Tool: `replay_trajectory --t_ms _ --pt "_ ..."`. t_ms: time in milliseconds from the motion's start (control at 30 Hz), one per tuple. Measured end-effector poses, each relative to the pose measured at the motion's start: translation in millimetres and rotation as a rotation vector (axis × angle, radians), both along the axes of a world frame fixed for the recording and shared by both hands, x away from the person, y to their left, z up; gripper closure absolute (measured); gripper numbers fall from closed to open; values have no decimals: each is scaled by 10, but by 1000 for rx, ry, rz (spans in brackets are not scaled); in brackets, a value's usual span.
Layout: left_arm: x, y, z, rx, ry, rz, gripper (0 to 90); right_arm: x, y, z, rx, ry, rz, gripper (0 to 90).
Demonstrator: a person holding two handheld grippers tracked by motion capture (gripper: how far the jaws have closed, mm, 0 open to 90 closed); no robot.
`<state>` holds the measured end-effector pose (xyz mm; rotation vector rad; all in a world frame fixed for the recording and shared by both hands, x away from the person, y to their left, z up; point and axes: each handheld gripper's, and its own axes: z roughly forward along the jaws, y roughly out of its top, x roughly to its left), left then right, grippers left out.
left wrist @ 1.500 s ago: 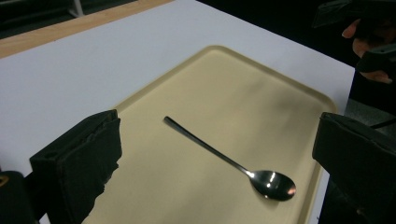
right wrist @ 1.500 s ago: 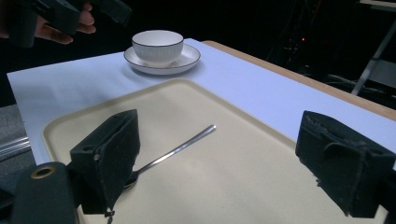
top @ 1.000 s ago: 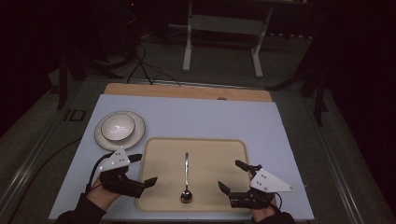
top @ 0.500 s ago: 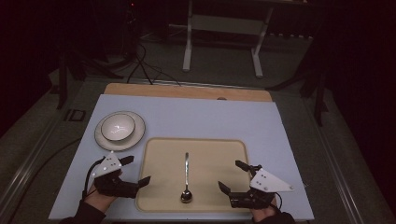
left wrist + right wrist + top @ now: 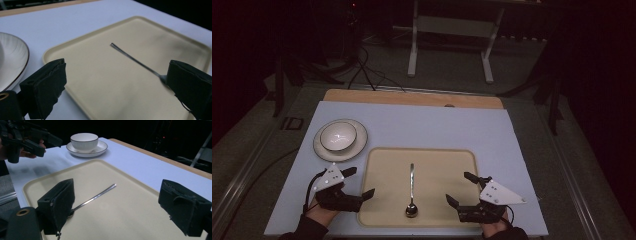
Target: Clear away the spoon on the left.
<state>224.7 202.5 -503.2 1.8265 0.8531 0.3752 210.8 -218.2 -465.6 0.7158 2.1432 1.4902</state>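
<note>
Nearest, at the table's front edge: left gripper [image 5: 353, 182] beside the tray's left rim, jaws wide apart, nothing between them; right gripper [image 5: 464, 189] over the tray's front right corner, jaws likewise spread and empty. Hands [image 5: 323, 212] gripping each from below.

Under both, pale blue table top [image 5: 437, 125], matte, with a beige tray [image 5: 447, 165] set near its front centre. On the tray's middle, a metal spoon [image 5: 411, 187]: long axis running straight front to back, bowl toward the person, thin handle pointing away. Seen between the jaws from the left gripper view [image 5: 135, 58] and from the right [image 5: 96, 196].

Farther, off the tray's back left corner, a white bowl [image 5: 338, 136] sitting on a saucer [image 5: 357, 147]. Beyond that, a wooden strip [image 5: 412, 97] along the far edge.

Past the table, dark room: grey floor, cables [image 5: 362, 75], a white metal stand [image 5: 449, 45].

Against half a second ago: left gripper shifted slightly toward the tray, right gripper unmoved, spoon in the same place.
</note>
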Motion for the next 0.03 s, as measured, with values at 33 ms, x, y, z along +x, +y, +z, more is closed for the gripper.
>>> replay_trajectory --t_ms 33 --pt "-4 -5 3 7 -5 2 40 0 0 1 0 -1 0 138"
